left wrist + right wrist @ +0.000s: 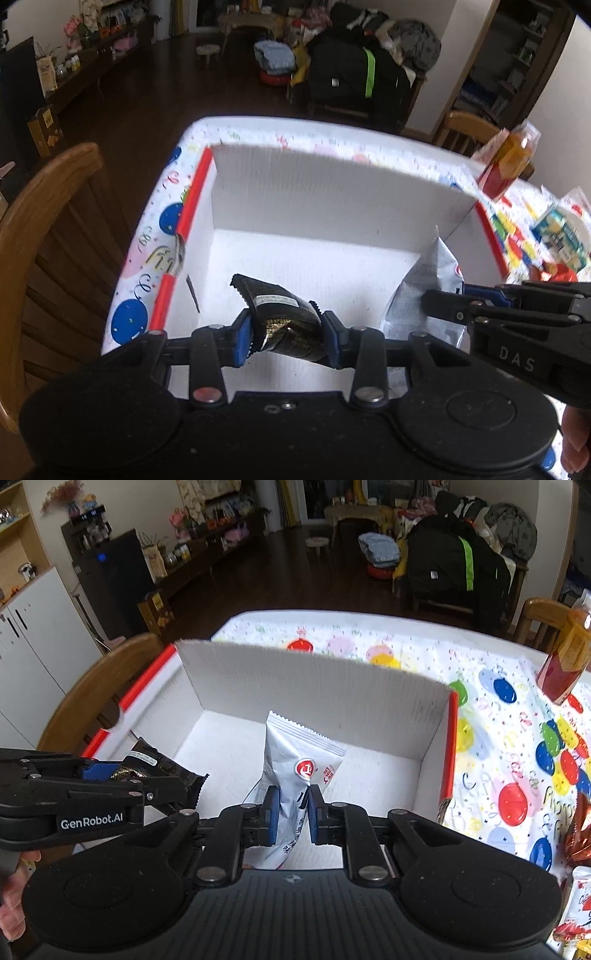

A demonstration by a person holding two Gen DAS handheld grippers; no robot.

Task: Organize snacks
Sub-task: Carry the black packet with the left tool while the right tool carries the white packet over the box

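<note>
Clamped in the left gripper (286, 334), a dark packet (284, 317) hung over the box (332, 184); the right gripper (291, 812) pinched a silver packet (295, 757). Both looked light, crinkly, slippery; best held mid-body.

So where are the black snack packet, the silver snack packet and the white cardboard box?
Black snack packet (280, 314), left wrist view, label area.
Silver snack packet (291, 749), right wrist view, upper body.
White cardboard box (295, 679), right wrist view, far wall.

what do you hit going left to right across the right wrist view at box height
wooden chair → left tool shut on black snack packet → silver snack packet pinched in the right tool → red edge of the white box → balloon tablecloth → bottle
</note>
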